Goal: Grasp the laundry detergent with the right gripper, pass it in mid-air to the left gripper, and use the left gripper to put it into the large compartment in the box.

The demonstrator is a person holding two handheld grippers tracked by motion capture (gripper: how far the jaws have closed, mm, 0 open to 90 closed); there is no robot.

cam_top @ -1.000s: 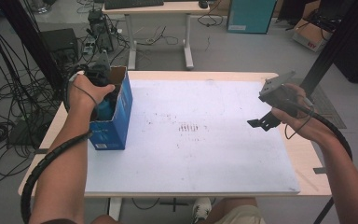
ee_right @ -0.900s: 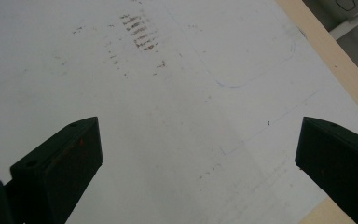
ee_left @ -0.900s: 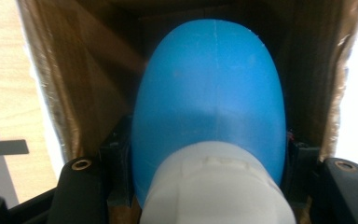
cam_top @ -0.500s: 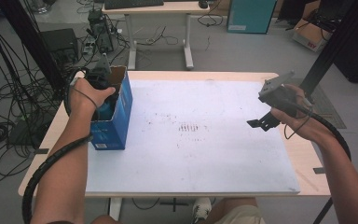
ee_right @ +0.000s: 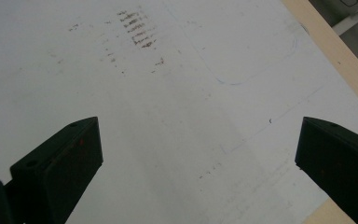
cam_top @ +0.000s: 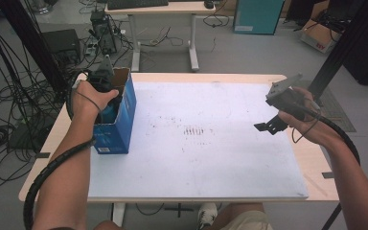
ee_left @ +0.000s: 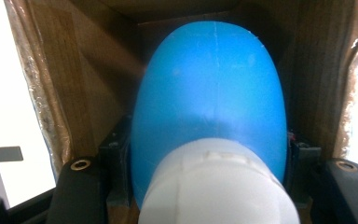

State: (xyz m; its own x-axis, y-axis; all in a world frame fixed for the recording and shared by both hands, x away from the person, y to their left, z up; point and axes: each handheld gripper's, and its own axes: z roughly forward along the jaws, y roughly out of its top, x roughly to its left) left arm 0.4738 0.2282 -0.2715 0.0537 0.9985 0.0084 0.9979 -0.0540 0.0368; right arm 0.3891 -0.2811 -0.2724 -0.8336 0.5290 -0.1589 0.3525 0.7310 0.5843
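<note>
A laboratory workspace was indicated by tangled floor cables [cam_top: 9, 115], black rig framing [cam_top: 28, 43], a desk [cam_top: 148, 7], and cardboard boxes [cam_top: 318, 36].

A sheet [cam_top: 220, 143] lies flat on the desk [cam_top: 316, 158], covering most of its top. A box [cam_top: 120, 120] stands on the desk at the sheet's nine o'clock edge. The left gripper [cam_top: 103, 81] reaches down into the box's open top; in the left gripper view a bottle [ee_left: 209, 107] sits inside the box walls, between the gripper's fingers [ee_left: 81, 186]. The right gripper [cam_top: 273, 125] is held above the sheet's three o'clock side, well apart from the box. A patch of marks [cam_top: 194, 130] lies at the sheet's centre, between box and right gripper. Beyond the desk at twelve o'clock stands a second table [cam_top: 163, 9].
</note>
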